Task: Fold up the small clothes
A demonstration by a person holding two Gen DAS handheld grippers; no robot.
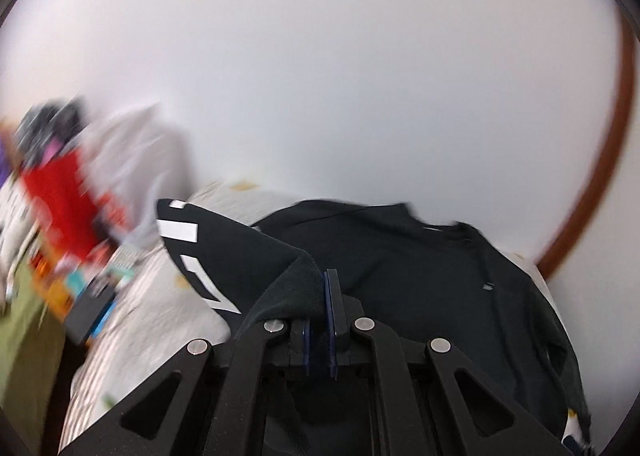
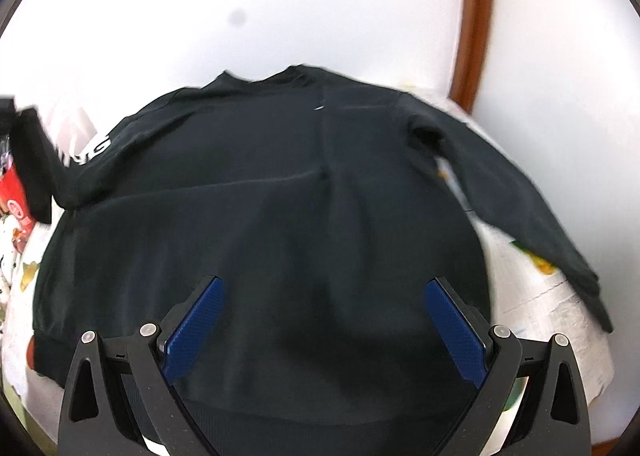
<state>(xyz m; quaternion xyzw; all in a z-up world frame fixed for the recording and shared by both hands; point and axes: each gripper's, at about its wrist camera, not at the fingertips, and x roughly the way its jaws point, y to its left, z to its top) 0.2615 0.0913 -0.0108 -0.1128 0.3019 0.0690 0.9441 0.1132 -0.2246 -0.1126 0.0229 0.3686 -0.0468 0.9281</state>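
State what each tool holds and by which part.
The left tool is clamped on the black sweatshirt at its lettered sleeve's cuff end. The right tool is open, holding nothing.

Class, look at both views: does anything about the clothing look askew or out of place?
The black sweatshirt lies unevenly: one sleeve trails off sideways over the patterned cloth, while the left tool pinches the other sleeve up.

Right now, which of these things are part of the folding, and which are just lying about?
Part of the job:
- black sweatshirt, spread flat on the patterned cover
- its sleeve with white lettering, pinched in the left claw
- right claw, open above the sweatshirt

Lying about:
- red item and blurred clutter at the left
- brown door frame
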